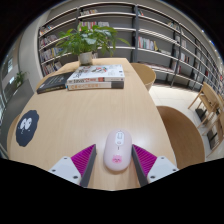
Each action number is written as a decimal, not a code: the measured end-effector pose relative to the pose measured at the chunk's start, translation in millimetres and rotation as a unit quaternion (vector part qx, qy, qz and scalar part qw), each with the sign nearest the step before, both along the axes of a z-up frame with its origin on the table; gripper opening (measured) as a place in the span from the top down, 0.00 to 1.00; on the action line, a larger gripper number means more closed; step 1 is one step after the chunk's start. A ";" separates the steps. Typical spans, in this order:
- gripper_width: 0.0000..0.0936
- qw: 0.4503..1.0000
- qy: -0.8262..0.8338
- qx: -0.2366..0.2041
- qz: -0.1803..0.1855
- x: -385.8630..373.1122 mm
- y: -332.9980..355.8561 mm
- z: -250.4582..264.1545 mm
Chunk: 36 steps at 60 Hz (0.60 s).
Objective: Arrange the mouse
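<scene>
A white computer mouse [117, 149] with a pink mark near its rear lies on the light wooden table [70, 115]. It sits between my gripper's [116, 160] two fingers. The pink pads [84, 160] stand to either side of it with a narrow gap on each side, so the gripper is open around the mouse, which rests on the table.
Beyond the mouse, a stack of books [96, 76] and a dark book [55, 83] lie at the far end, with a potted plant [86, 40] behind. A dark mat with a white figure [25, 127] lies at the left. Bookshelves [150, 35] line the back. Chairs [207, 103] stand at the right.
</scene>
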<state>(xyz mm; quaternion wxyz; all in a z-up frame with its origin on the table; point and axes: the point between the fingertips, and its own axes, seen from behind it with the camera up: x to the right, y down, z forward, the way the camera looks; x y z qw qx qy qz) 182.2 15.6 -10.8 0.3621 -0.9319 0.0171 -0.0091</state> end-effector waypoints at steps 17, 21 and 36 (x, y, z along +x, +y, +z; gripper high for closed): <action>0.58 1.000 -0.010 -0.001 -0.007 -11.1 10.3 -0.3; 0.65 1.000 -0.008 -0.014 -0.020 -10.5 10.1 0.7; 0.68 0.992 -0.037 0.112 -0.053 -65.3 48.3 168.5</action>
